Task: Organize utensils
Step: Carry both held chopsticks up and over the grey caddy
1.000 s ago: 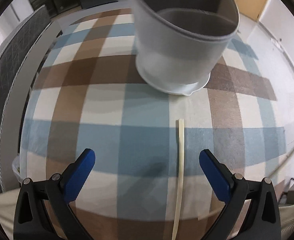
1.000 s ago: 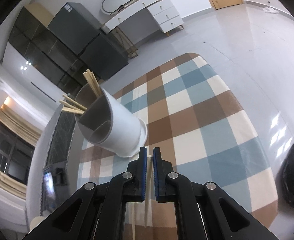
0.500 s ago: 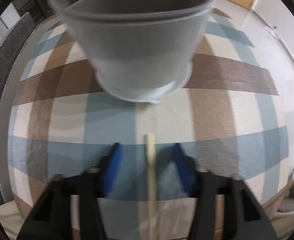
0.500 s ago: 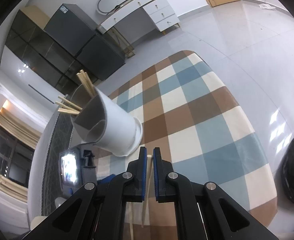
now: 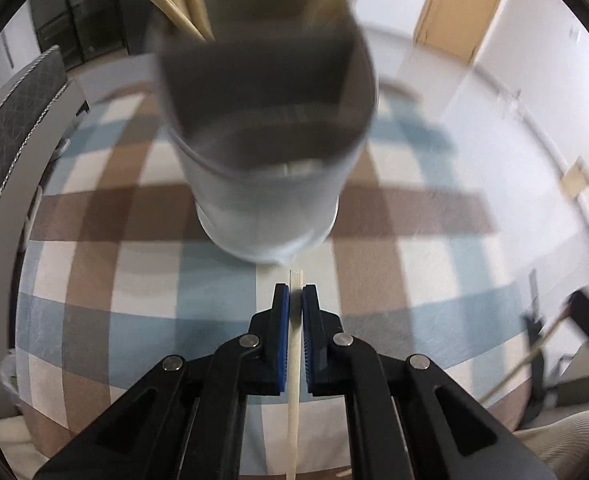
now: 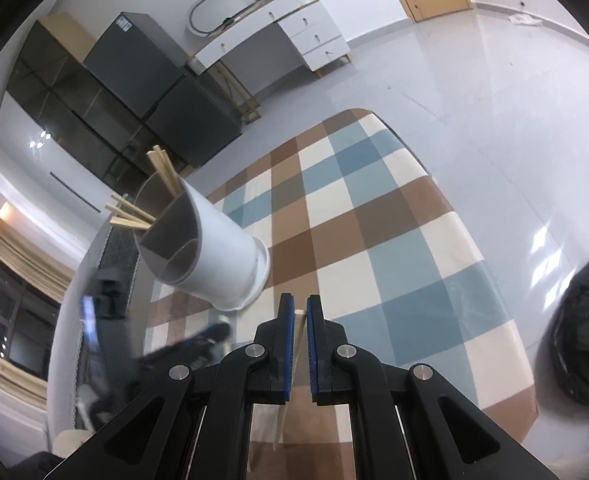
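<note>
Two tools, each clamped on one pale chopstick: left tool (image 5: 295, 295) gripping a chopstick (image 5: 293, 380) just short of the holder's base, right tool (image 6: 299, 309) pinching another chopstick (image 6: 290, 376). One white utensil holder (image 6: 224, 256) with a grey divided interior, upright on the checked tablecloth of the bench (image 6: 394, 248). About five more chopsticks (image 6: 162, 170) poking from its far compartment. Beyond, a dark cabinet (image 6: 134, 80) and a white dresser (image 6: 290, 32).
</note>
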`<state>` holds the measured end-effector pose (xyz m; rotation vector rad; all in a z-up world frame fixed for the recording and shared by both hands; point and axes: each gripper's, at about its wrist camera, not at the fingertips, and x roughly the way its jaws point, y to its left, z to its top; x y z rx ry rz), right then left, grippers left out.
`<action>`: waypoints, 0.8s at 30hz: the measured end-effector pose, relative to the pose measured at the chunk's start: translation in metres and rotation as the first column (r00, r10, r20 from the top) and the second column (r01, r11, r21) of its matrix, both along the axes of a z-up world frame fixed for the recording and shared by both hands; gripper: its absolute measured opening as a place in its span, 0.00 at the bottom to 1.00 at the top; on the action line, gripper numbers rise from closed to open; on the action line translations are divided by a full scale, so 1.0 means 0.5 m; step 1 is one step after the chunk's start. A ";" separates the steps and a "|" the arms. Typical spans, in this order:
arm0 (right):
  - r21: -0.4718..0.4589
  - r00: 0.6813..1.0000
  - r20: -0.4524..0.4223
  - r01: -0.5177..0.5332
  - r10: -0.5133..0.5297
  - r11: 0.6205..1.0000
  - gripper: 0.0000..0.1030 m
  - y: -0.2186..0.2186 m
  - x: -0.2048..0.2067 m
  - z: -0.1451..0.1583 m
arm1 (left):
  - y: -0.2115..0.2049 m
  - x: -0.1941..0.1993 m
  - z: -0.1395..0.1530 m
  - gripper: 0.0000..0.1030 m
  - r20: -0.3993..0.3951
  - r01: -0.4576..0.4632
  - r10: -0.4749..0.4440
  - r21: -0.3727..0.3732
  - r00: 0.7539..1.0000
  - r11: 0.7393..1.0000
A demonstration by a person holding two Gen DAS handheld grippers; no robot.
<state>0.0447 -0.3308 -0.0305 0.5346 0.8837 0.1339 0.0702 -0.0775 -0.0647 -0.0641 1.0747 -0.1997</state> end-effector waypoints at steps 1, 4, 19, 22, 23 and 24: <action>-0.009 1.000 0.010 -0.007 0.007 1.000 0.05 0.005 -0.004 0.004 | 0.011 -0.011 0.018 0.02 0.027 -0.012 0.013 -0.017 1.000 1.000; -0.043 0.999 0.044 -0.030 0.031 0.999 0.05 0.022 -0.016 0.018 | 0.041 -0.041 0.071 0.02 0.118 -0.031 0.038 -0.063 0.992 0.998; -0.200 0.970 0.173 -0.137 0.172 0.970 0.05 0.142 -0.060 0.066 | 0.080 -0.075 0.107 0.02 0.233 0.001 0.014 -0.064 0.972 0.998; -0.227 0.965 0.180 -0.148 0.190 0.963 0.05 0.162 -0.069 0.071 | 0.094 -0.081 0.111 0.02 0.225 0.002 0.015 -0.075 0.974 0.997; -0.233 0.964 0.181 -0.149 0.193 0.961 0.05 0.167 -0.070 0.072 | 0.099 -0.082 0.112 0.02 0.222 0.001 0.017 -0.078 0.975 0.997; -0.237 0.964 0.181 -0.150 0.195 0.960 0.05 0.169 -0.072 0.073 | 0.103 -0.083 0.113 0.02 0.220 0.001 0.018 -0.083 0.975 0.997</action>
